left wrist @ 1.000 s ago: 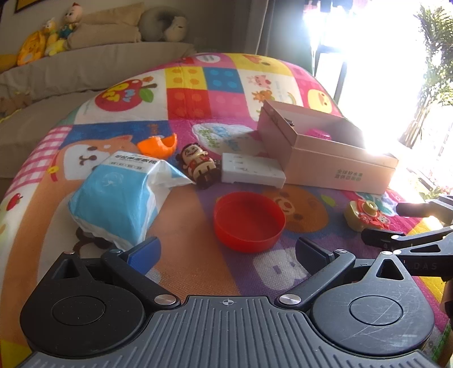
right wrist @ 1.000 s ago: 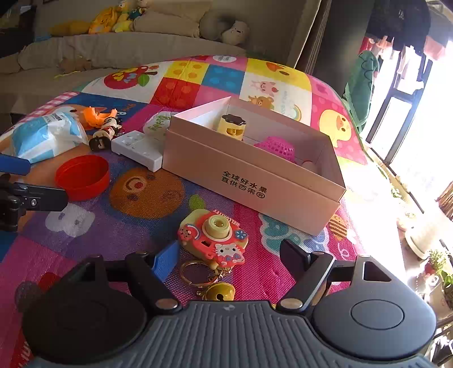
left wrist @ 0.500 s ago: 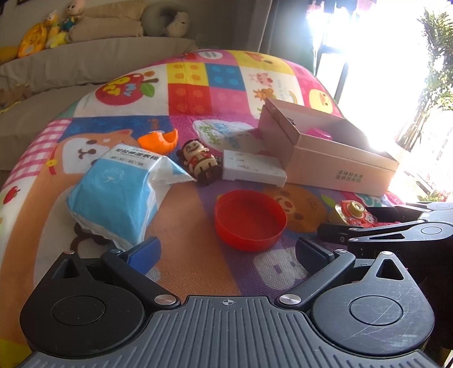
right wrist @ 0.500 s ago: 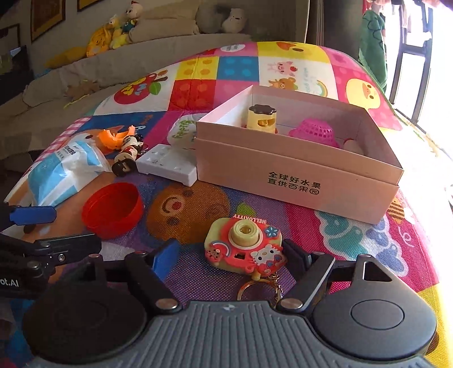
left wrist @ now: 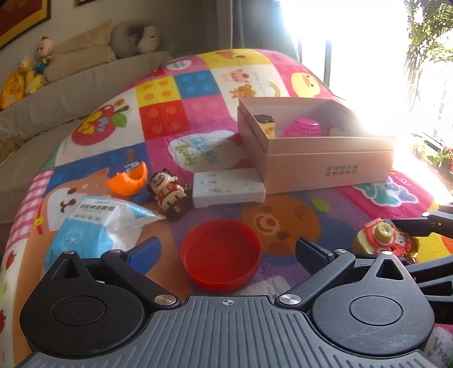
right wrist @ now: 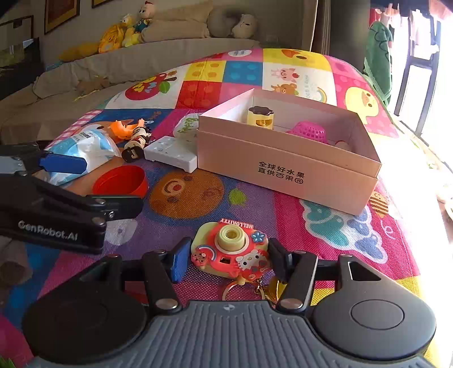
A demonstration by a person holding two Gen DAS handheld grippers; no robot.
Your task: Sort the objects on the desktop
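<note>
One toy camera [right wrist: 230, 253], lens up, right claw [right wrist: 226, 257] closing

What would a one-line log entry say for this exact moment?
right gripper: closing around toy camera keychain on play mat | left gripper: open, empty, over red lid

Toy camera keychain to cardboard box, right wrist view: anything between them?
Nothing. Only bare play mat lies between the red-and-yellow toy camera keychain and the pink cardboard box, seen in the right wrist view.

Patchwork cartoon play mat [right wrist: 297, 70], underlying everything. Plush toys [right wrist: 124, 31] and grey neck pillow [right wrist: 235, 21] on beige ledge behind. Framed pictures [right wrist: 61, 12] on wall.
</note>
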